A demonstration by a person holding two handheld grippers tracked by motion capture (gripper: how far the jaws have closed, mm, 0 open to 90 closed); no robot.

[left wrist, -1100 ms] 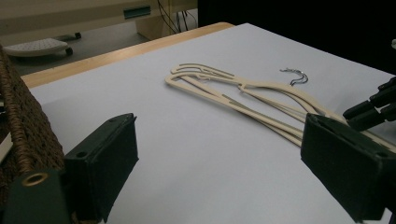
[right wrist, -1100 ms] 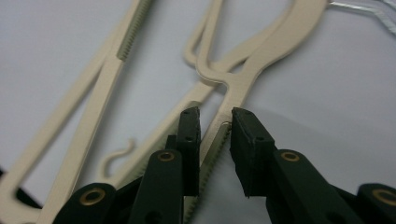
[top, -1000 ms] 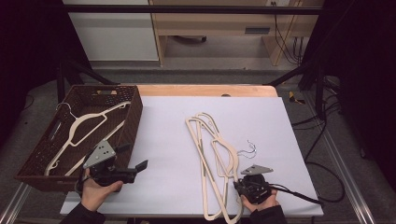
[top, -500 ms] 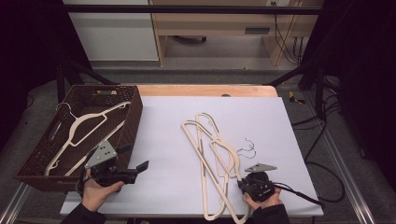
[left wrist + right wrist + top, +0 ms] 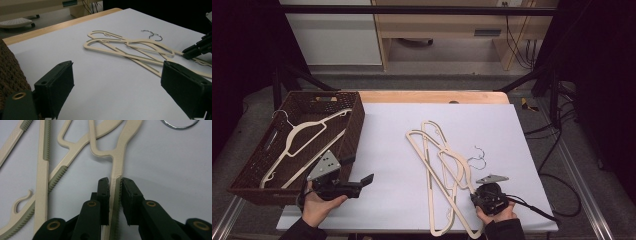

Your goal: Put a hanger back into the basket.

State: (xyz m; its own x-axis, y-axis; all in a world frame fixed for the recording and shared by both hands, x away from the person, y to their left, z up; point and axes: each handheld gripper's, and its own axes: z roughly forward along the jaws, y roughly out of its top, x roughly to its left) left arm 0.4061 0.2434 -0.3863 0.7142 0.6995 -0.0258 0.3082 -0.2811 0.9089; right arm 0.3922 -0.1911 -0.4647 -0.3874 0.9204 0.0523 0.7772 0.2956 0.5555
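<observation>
White table sheet [image 5: 412,200] under me, my right gripper [image 5: 115,182] clamps the hanger's arm [image 5: 117,167], lengthwise between its jaws.

In the right gripper view the cream hanger [image 5: 117,167] runs down between the black jaws, which hide its arm below the pads; its hook [image 5: 178,123] is cut by the top edge. In the high view the basket [image 5: 247,180] hides part of the hanger [image 5: 299,142] inside, and the right gripper [image 5: 478,197] covers the hanger's arm there
</observation>
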